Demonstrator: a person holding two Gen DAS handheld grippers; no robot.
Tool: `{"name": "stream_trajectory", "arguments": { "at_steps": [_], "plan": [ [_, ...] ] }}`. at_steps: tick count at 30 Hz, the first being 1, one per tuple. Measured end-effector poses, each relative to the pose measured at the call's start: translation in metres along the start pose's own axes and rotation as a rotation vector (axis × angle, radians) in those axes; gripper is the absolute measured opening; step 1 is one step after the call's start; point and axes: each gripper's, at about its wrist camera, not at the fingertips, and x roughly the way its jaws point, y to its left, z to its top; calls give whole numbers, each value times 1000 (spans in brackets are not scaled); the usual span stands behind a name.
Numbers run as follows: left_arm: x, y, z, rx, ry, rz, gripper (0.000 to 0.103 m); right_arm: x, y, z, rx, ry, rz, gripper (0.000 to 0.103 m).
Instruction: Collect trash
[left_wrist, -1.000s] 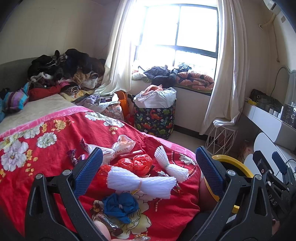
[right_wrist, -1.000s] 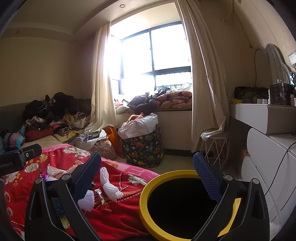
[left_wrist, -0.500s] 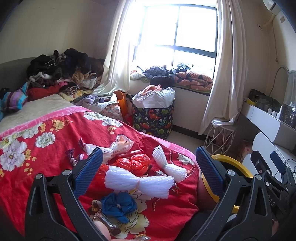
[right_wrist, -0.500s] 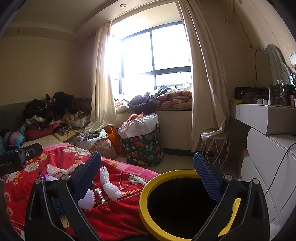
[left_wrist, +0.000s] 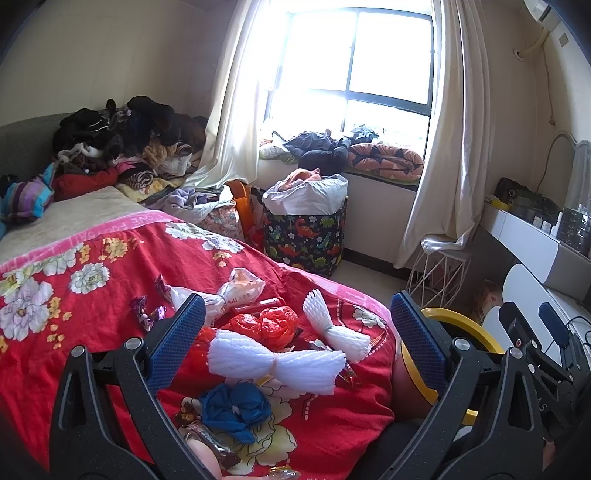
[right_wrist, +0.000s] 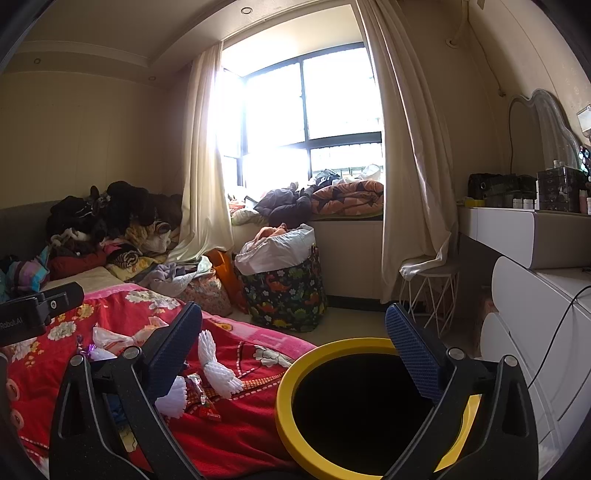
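Left wrist view first: your left tool hangs over the foot of the bed with its blue pads spread wide and nothing between them. Right under it the trash is heaped on the red floral bedspread. The big white foam net tied at its middle lies dead centre between the pads, which makes it look like your first pick. Just behind it sits a crumpled red plastic bag, and a smaller white foam net lies off to the right. A blue plastic wad lies closest to you, a clear knotted bag farther back, and small candy wrappers to the left. The yellow-rimmed bin peeks out past the right pad, near the bed's edge and handy for a short carry.

Over to the right wrist view: your right tool is also wide open and empty, poised above the bin, whose dark mouth fills the gap between the pads. My guess is you're keeping that side parked by the drop point. The smaller foam net and a red wrapper lie on the bedspread just left of the rim. Your left tool's body pokes in at the far left.
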Motion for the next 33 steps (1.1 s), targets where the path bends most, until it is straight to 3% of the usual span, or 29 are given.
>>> {"name": "stream_trajectory", "arguments": {
  "at_steps": [10, 20, 33],
  "plan": [
    [0, 0, -2, 2, 1, 1, 92, 0, 3, -3, 1, 4, 4, 97],
    [5, 11, -7, -14, -4, 26, 92, 1, 0, -9, -18, 28, 63, 97],
    [7, 52, 1, -88, -17, 111, 92, 16, 58, 3, -117, 92, 293, 97]
  ]
}}
